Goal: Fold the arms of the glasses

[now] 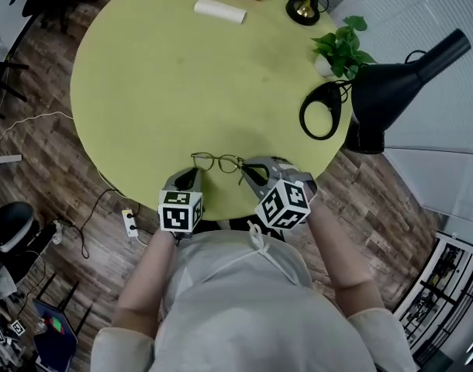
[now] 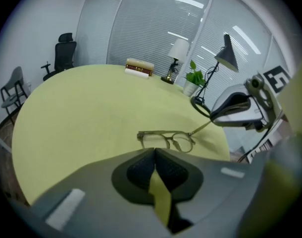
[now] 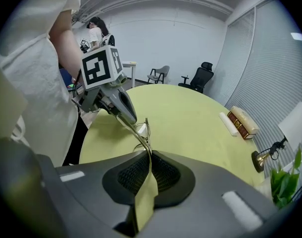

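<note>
Right now the glasses [image 1: 218, 161] lie at the near edge of the yellow-green table [image 1: 182, 76]. The frame runs side to side, with one arm reaching back toward the person. They have thin wire rims and round lenses. The right gripper [image 3: 148, 155] is clamped on that arm. The left gripper [image 2: 154, 151] has its jaws together and empty, near the frame's other end.
</note>
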Available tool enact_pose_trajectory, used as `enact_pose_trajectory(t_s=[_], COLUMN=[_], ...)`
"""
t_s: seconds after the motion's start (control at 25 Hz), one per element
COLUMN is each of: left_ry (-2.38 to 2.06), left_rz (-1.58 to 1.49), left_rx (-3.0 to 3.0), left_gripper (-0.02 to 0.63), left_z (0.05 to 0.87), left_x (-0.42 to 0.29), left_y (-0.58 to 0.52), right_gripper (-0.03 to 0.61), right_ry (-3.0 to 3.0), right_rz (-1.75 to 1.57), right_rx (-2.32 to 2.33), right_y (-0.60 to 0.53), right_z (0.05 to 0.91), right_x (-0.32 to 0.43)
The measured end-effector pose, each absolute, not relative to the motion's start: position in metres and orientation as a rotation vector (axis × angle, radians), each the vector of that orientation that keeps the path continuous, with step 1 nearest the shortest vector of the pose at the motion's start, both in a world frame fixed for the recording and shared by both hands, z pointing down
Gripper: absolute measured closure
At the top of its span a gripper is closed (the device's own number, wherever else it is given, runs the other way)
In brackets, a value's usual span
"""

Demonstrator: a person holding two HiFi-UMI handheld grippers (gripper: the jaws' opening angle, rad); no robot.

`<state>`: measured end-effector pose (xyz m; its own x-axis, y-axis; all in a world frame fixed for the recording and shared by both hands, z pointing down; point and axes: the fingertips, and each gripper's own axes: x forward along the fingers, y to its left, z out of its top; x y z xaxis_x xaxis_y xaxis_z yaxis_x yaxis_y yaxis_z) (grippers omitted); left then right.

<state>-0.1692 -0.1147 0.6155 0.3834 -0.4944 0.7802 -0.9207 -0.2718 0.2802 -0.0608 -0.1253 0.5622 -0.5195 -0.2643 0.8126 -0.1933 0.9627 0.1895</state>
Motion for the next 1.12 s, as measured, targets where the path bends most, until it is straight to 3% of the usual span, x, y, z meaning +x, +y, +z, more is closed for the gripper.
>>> enact_pose_trajectory(t_s=[0.2, 1.12], left_ry=[-1.195, -1.174], left_rz=[0.625, 0.637], left_rx=[1.767, 1.802], left_gripper=[0.607, 0.607], left_z=[0.629, 0.633], left_x=[-0.172, -0.171], left_y=[-0.116, -0.121], right_gripper=[0.563, 0.560], right_ry=[-2.123, -2.081], right_rz=[-0.094, -0.107], right_rx=[0.313, 0.201], right_y=[-0.125, -0.141], right_z=[0.562, 0.578], right_x=[-0.063, -0.120])
